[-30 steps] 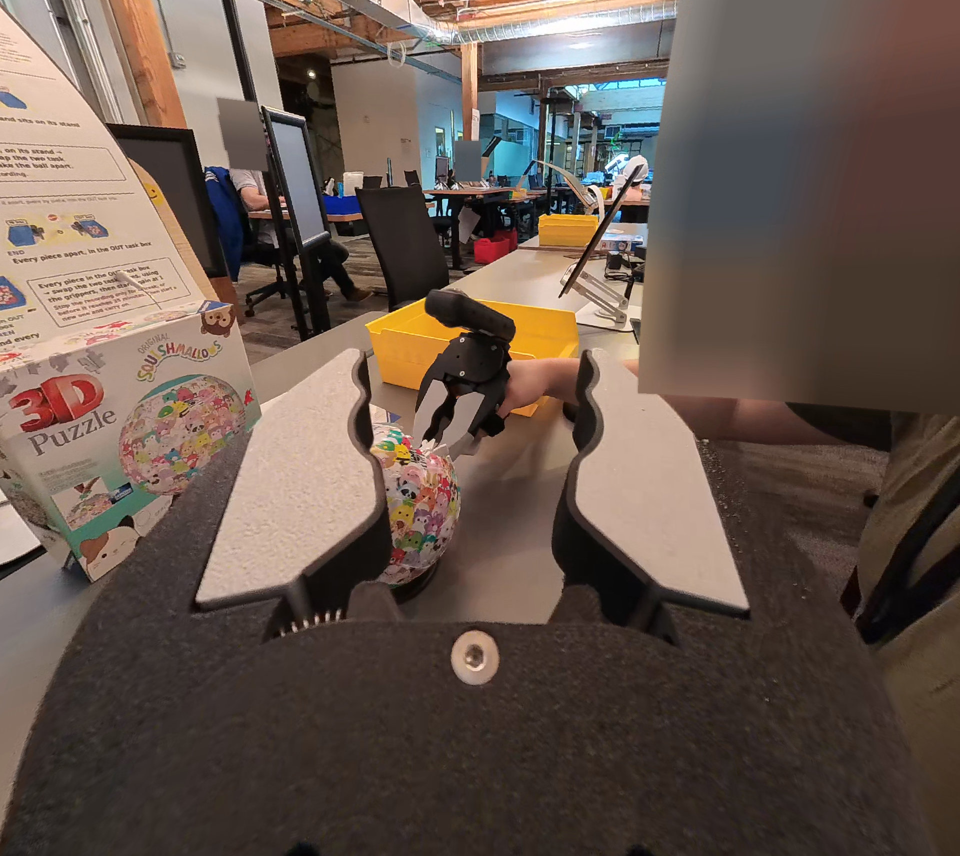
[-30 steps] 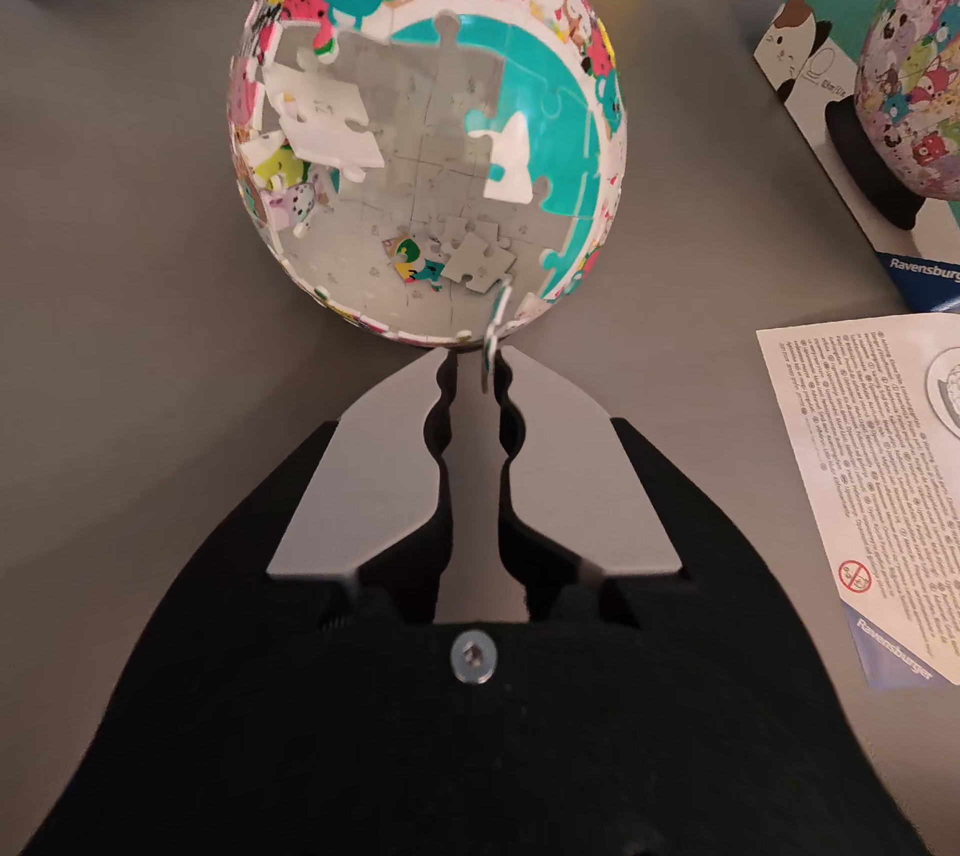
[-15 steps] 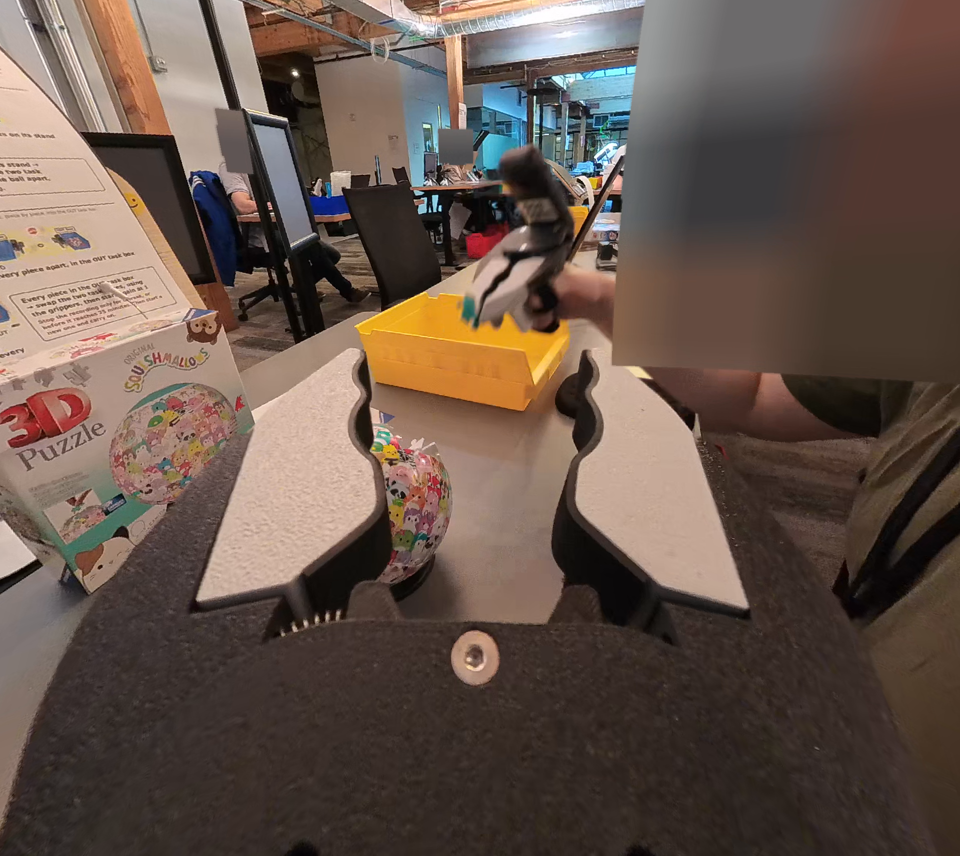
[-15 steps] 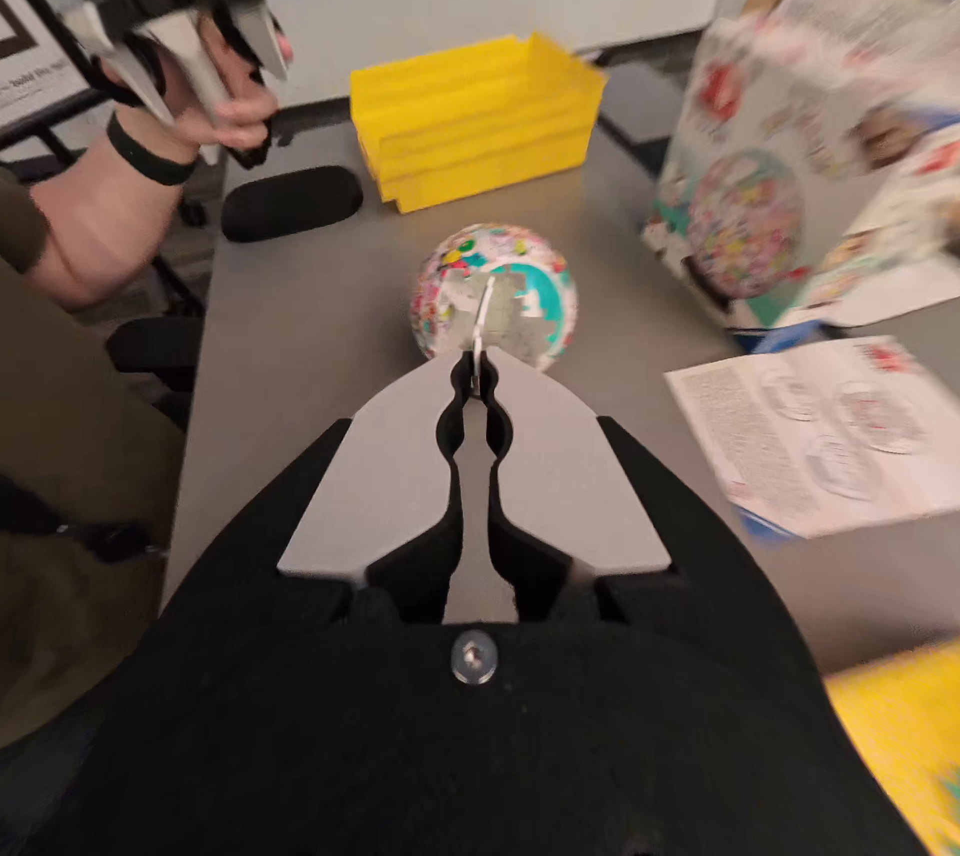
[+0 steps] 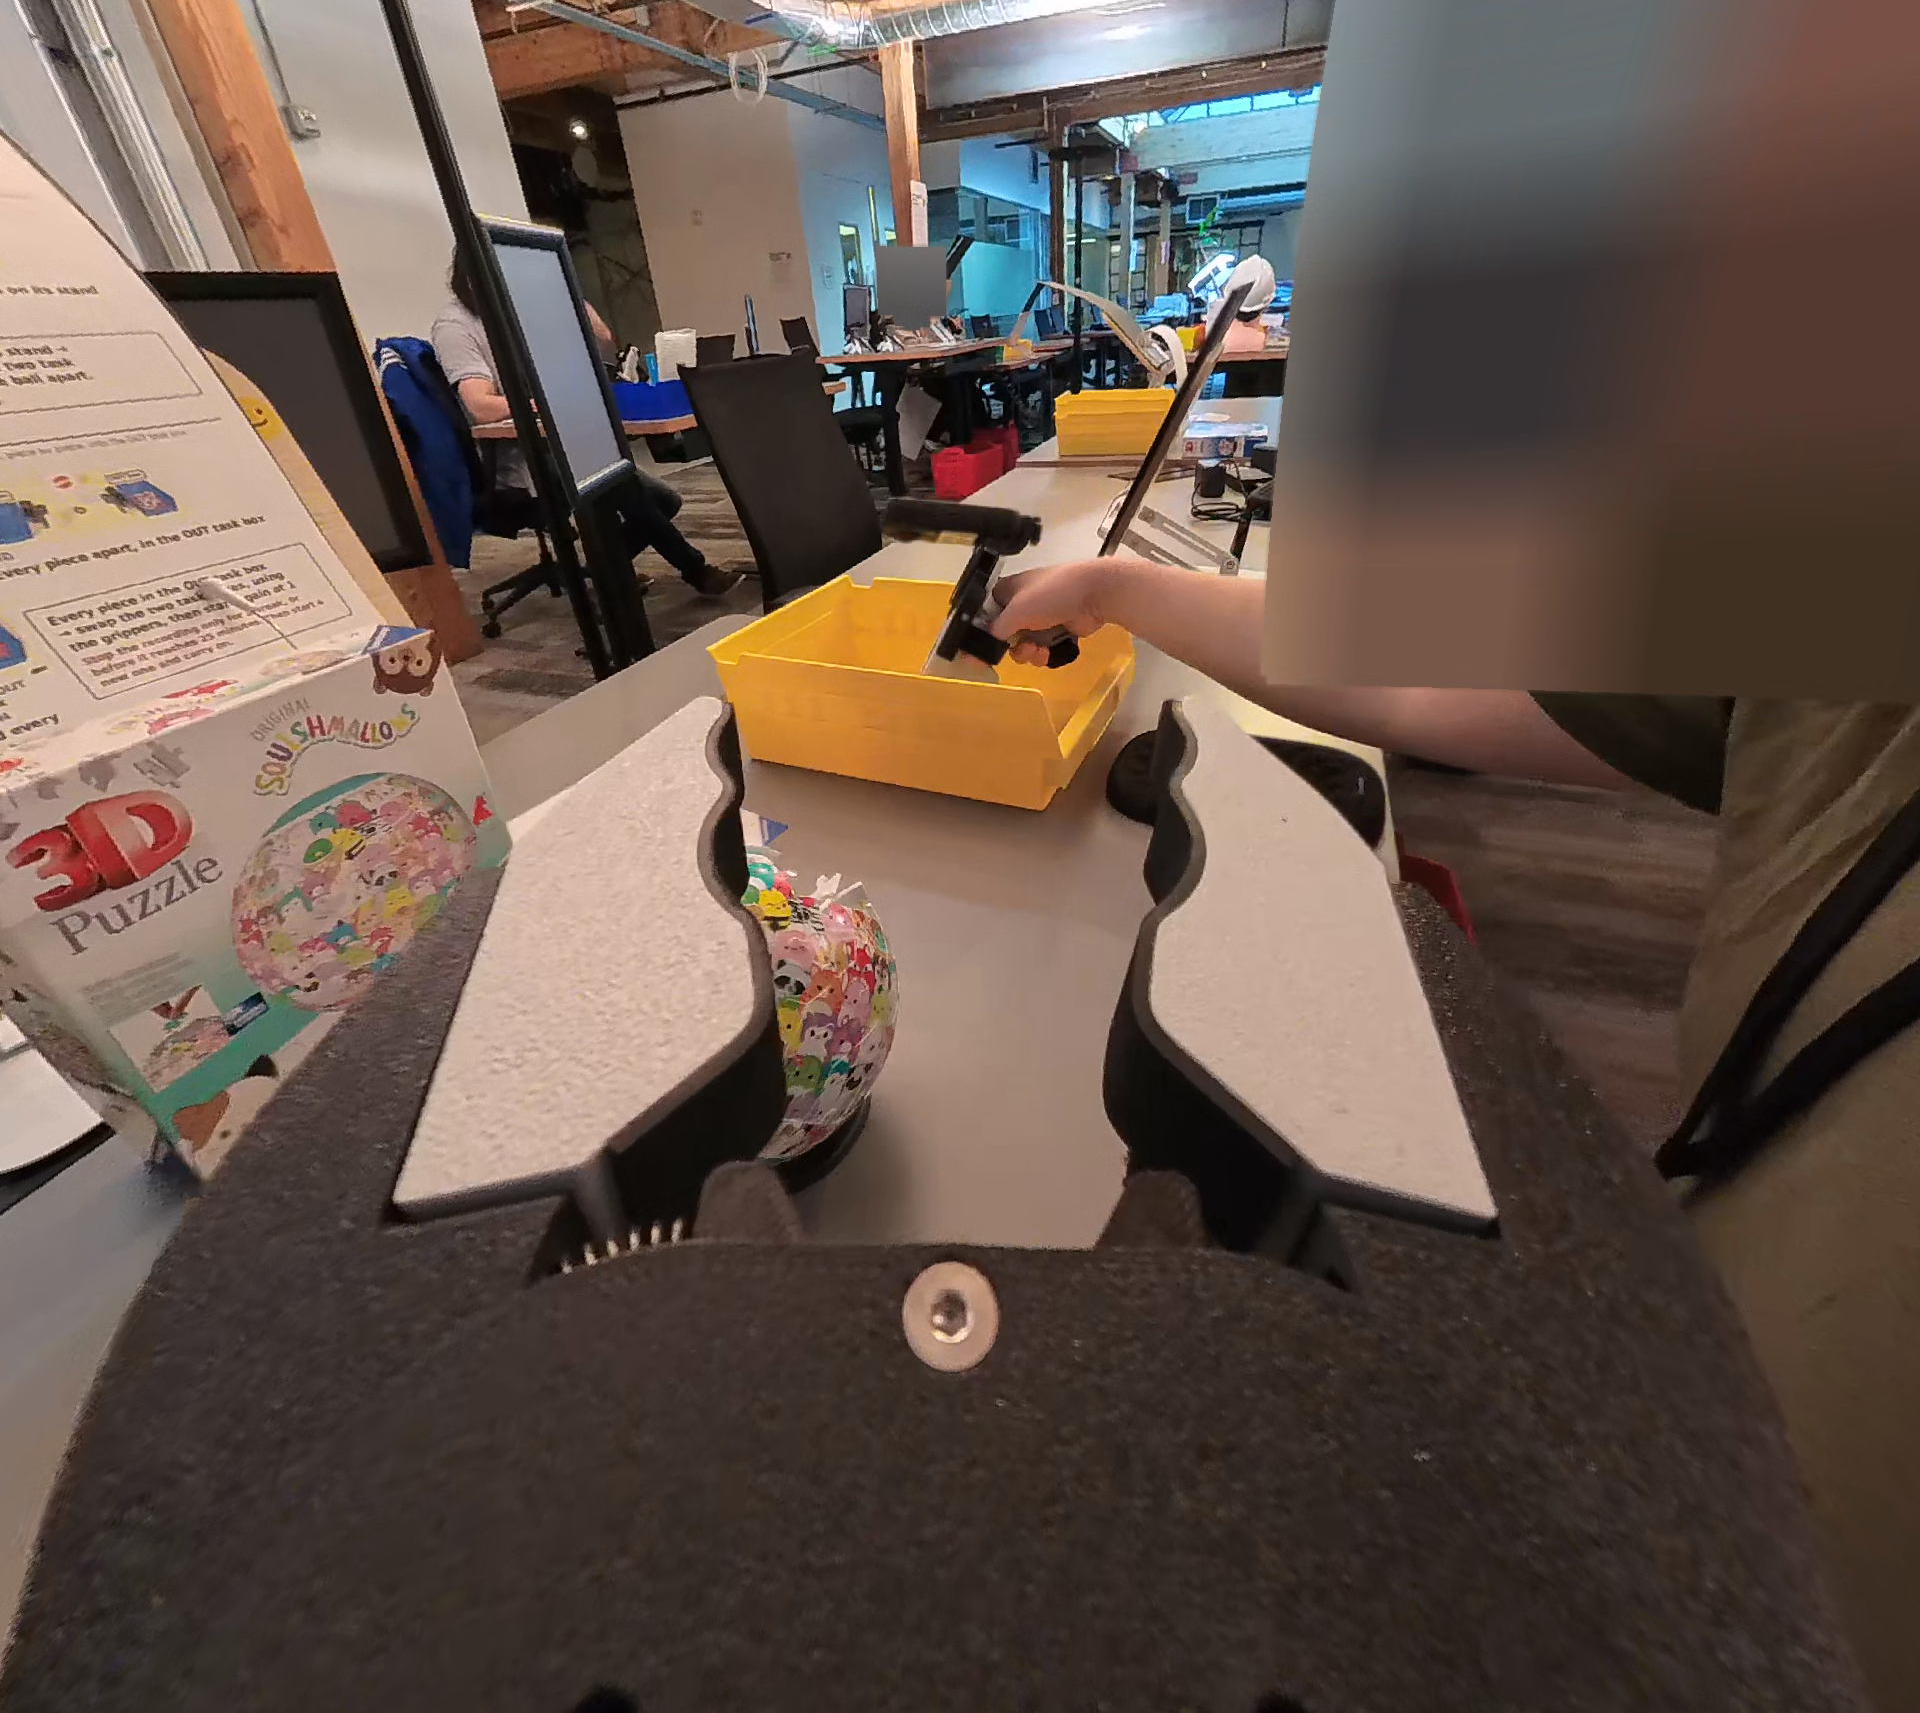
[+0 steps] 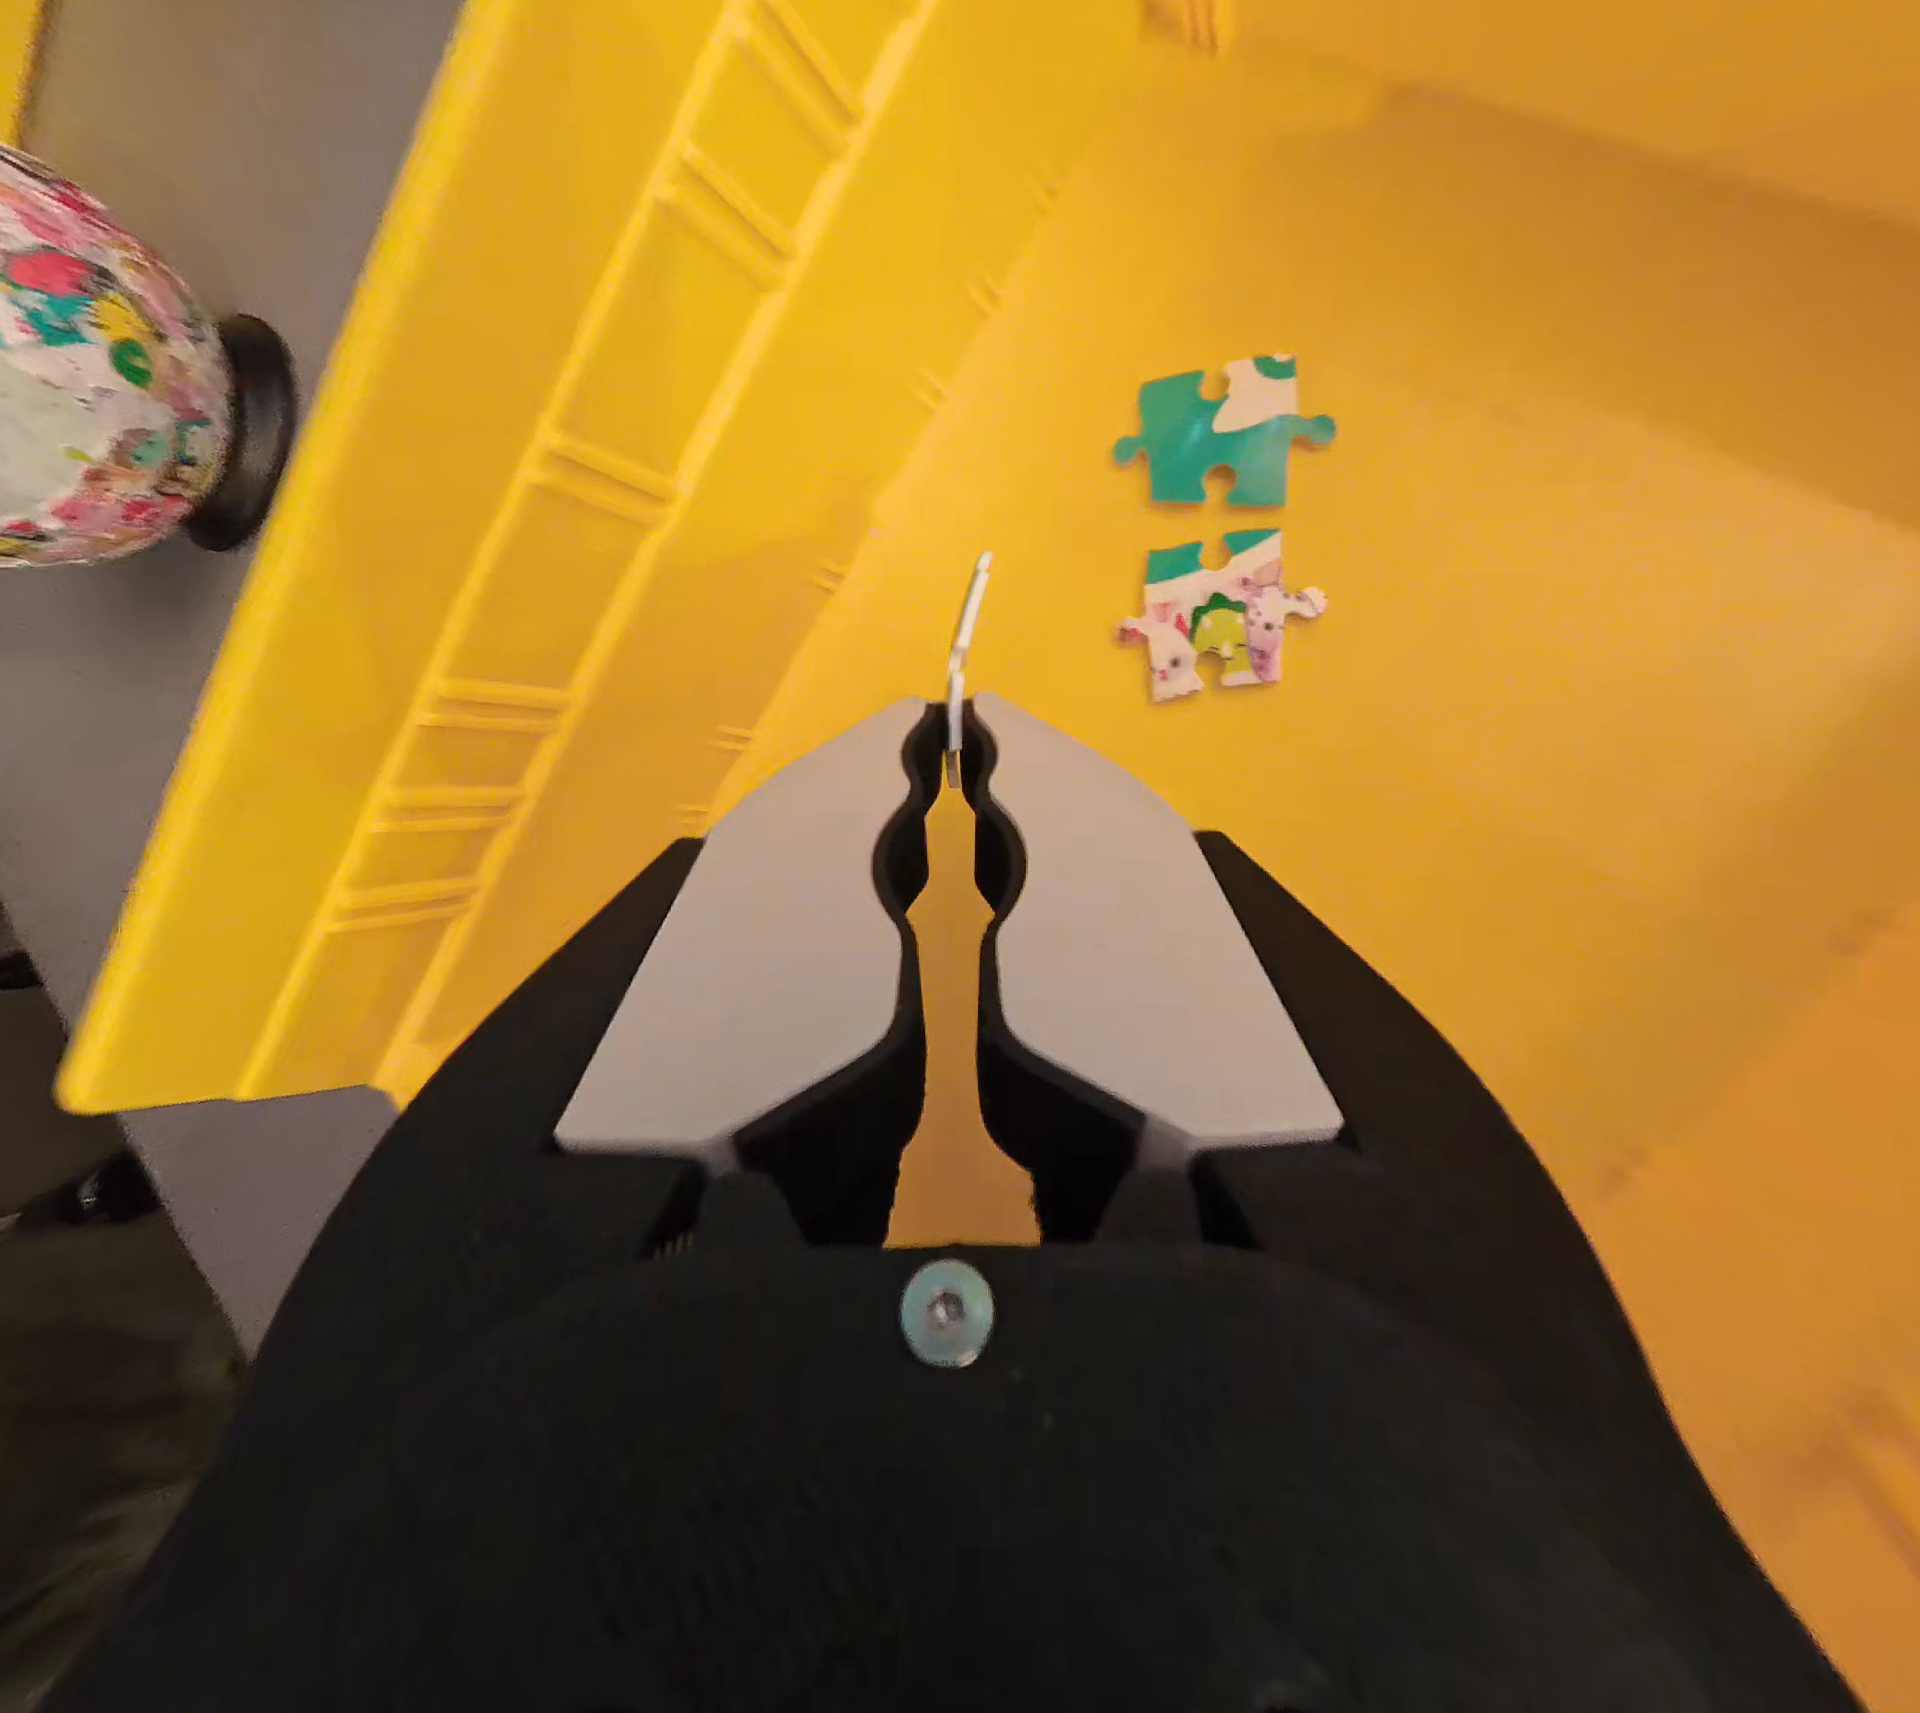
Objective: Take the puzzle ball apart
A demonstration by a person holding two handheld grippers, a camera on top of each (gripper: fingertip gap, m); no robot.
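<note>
Table [image 5: 997,1019]: grey work surface carrying the whole job; the printed puzzle box [image 5: 239,915] stands at about 9 o'clock in the left wrist view.
Yellow bin [image 6: 1455,313]: the drop-off tray, set beyond the ball at 12 o'clock in the left wrist view; two loose pieces [image 6: 1221,531] lie flat on its floor, just apart from each other, at 1 o'clock of the right fingertips.
Puzzle ball [image 5: 826,1003]: upright on its dark stand on the table, short of the bin and untouched; most of its shell looks intact, so the task appears to be at an early stage.
Left gripper [image 5: 935,936]: jaws spread wide and empty, hanging back from the ball, whose left side its left finger hides.
Right gripper [image 6: 951,702]: reaching down inside the bin, tips pinched on a single piece.
Held piece [image 6: 966,624]: seen edge-on, standing up from the fingertips at 12 o'clock, clear of the bin floor.
Step in hand: dropping the piece in the bin; it is likely best let go low, over bare floor near the other two and away from the ribbed wall at 10 o'clock, by opening just enough for the thin card to fall free.
</note>
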